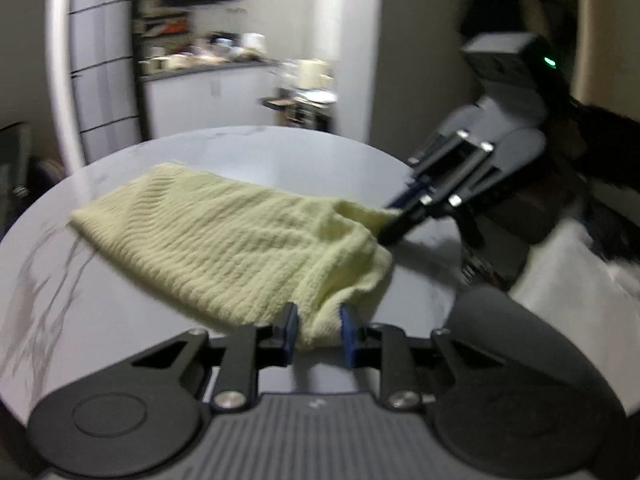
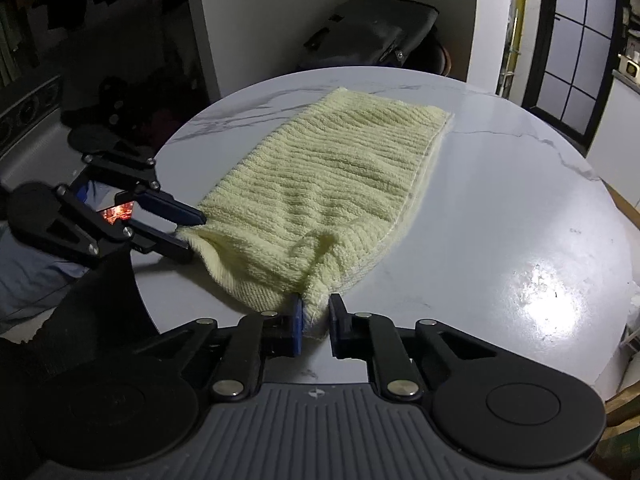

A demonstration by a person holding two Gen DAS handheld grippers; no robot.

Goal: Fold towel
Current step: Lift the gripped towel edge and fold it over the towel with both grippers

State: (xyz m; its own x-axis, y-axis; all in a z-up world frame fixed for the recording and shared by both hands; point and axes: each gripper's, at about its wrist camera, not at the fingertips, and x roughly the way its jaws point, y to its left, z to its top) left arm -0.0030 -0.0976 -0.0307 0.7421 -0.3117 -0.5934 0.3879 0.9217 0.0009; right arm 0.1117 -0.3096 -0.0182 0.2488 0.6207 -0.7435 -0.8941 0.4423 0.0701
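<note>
- The pale yellow ribbed towel point(image 2: 320, 196) lies on the round white marble-look table point(image 2: 500, 208), already doubled, with its layered edges along the right side and its far end flat.
- My right gripper point(image 2: 315, 320) is clenched on the near right corner; the cloth bunches into a pinched ridge between the pads.
- My left gripper point(image 1: 318, 330) has the near left corner between its fingers. In the right wrist view its fingers point(image 2: 176, 211) meet the towel's edge, and the jaws look narrowed onto the fabric, so I judge this a grasp.
- The towel looks light, soft and limp, thick terry with a good grip and nothing fragile about it.
- It will sag between my two holds, so corners are the right places to take it.
- I judge that lifting both corners evenly keeps the layers from sliding apart.
</note>
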